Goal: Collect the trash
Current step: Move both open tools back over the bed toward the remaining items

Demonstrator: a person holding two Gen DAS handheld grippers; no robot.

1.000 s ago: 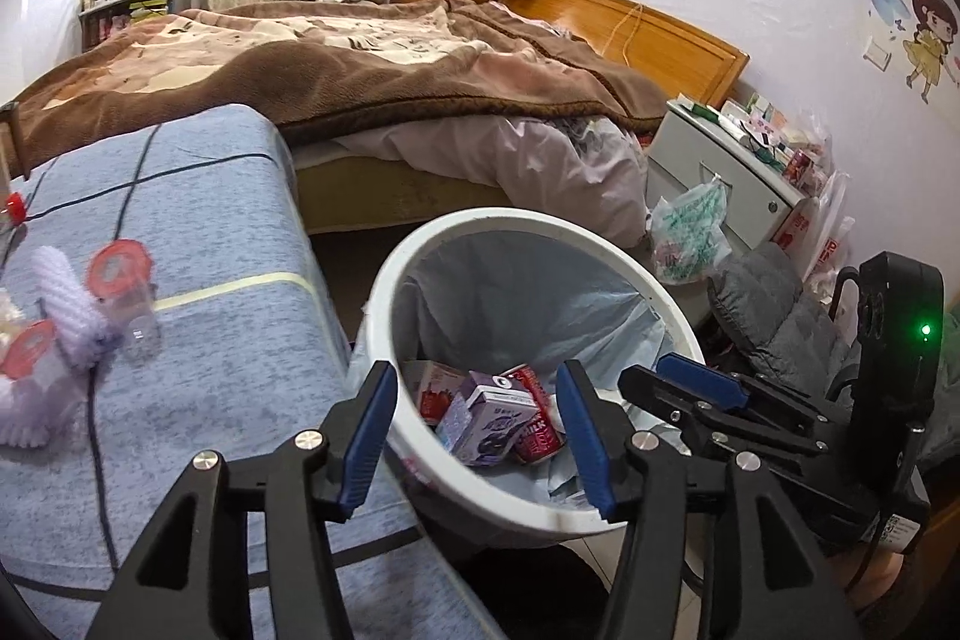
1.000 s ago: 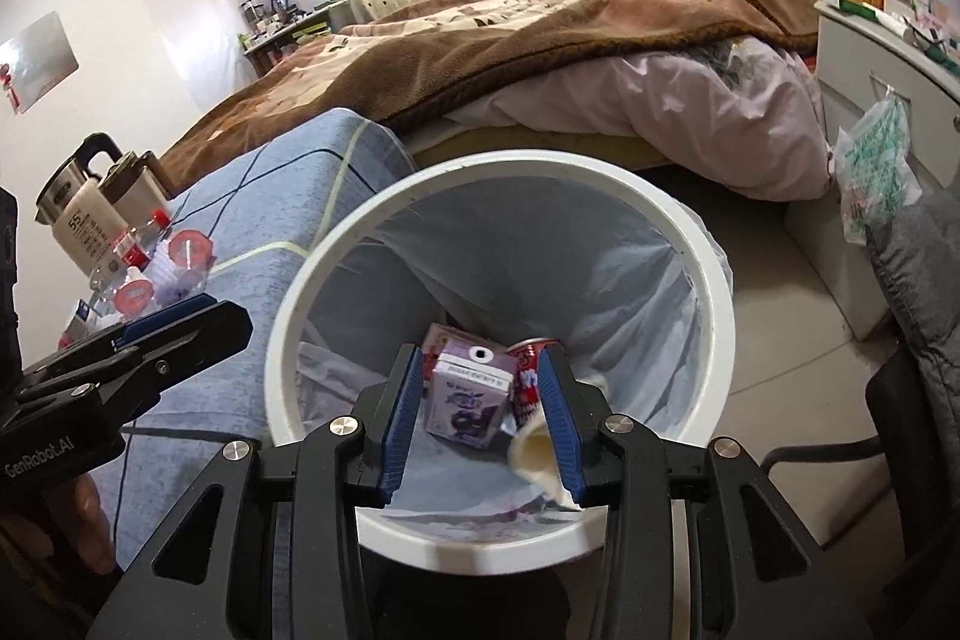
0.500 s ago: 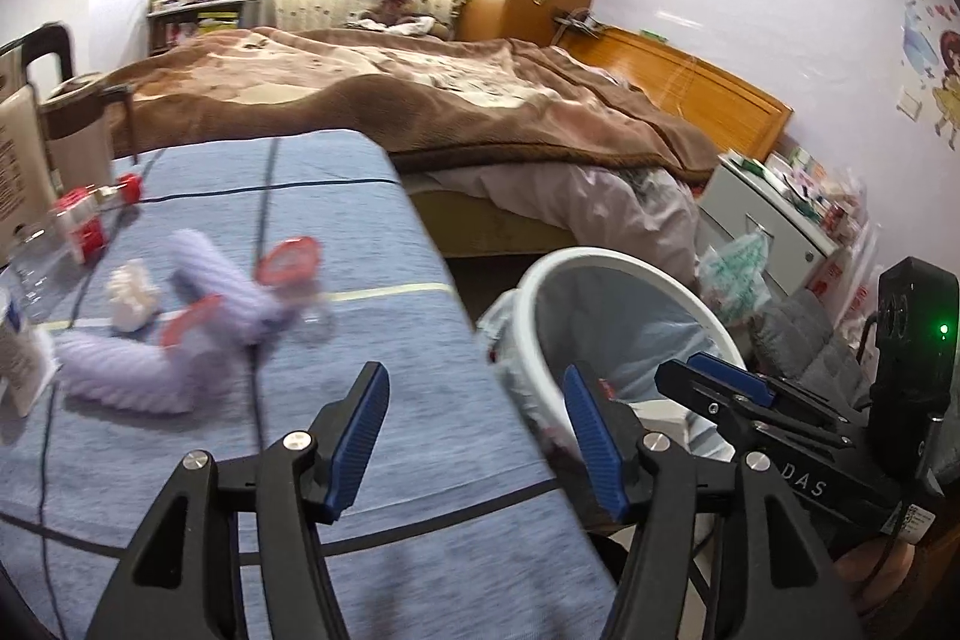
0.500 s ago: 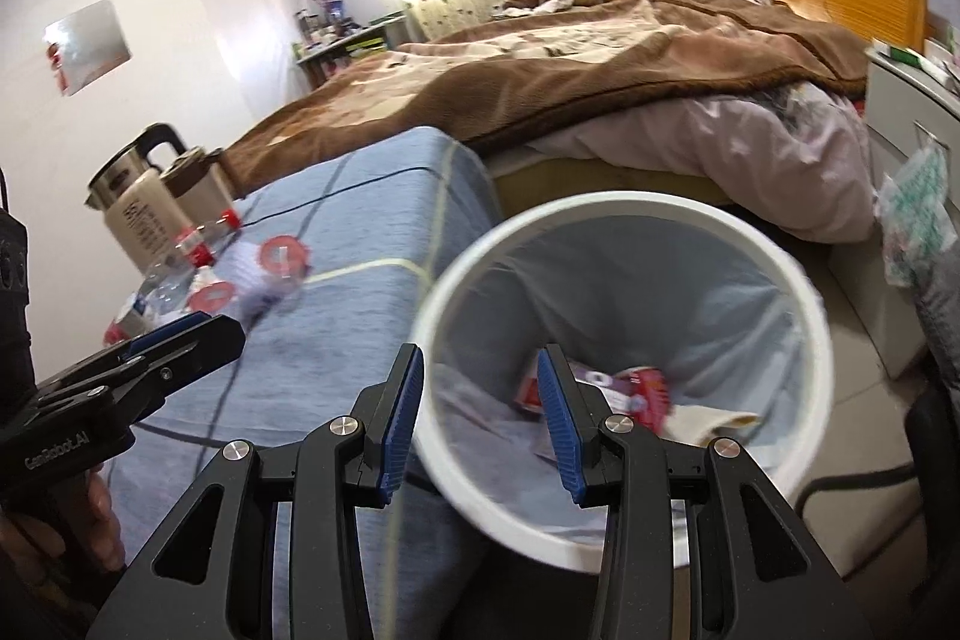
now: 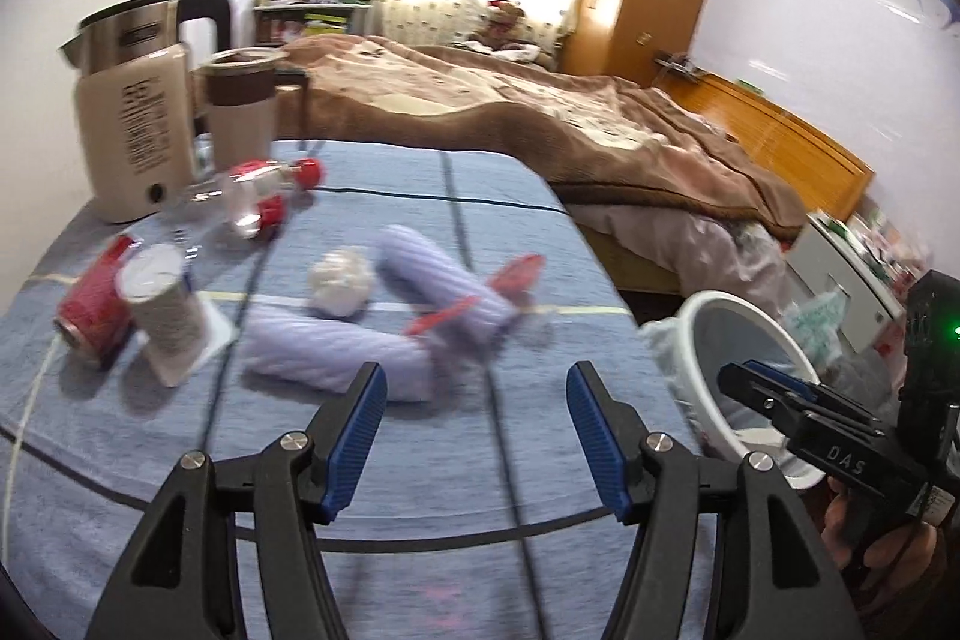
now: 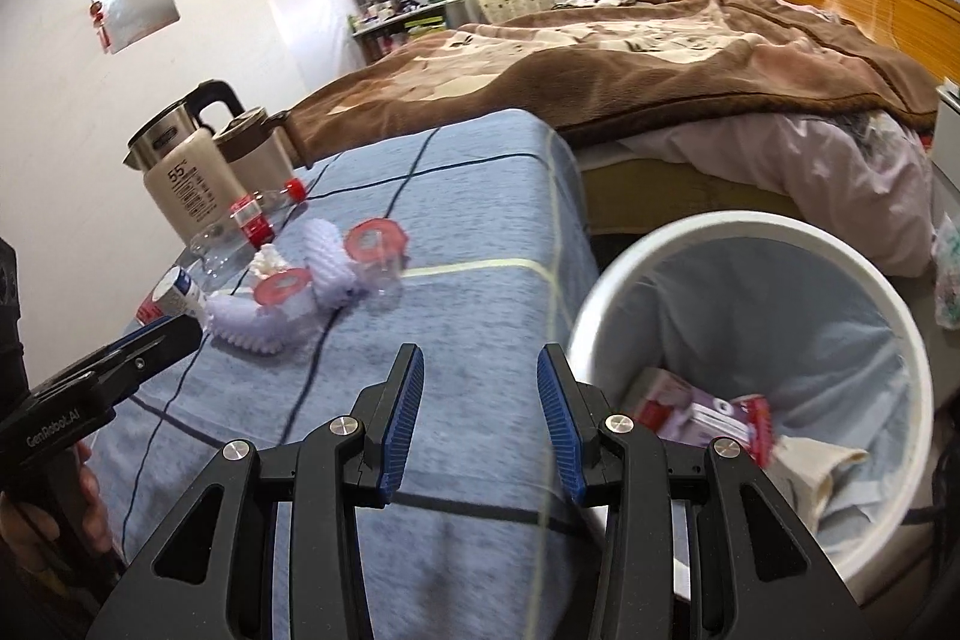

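My left gripper hovers open and empty over the blue checked cloth of the table. Ahead of it lie two lilac ribbed rolls, a crumpled white tissue, clear cups with red lids, a red can, a white paper cup and a plastic bottle. My right gripper is open and empty near the table's edge. Beside it stands the white bin, which holds a purple carton and other trash. The rolls and lidded cups also appear in this view.
A steel kettle and a brown-banded mug stand at the table's far left corner. A bed with a brown blanket lies behind the table. A white bedside cabinet is past the bin.
Both grippers have swung left from above the bin to over the table. The left jaws stand a little wider than before. The right jaws are unchanged.
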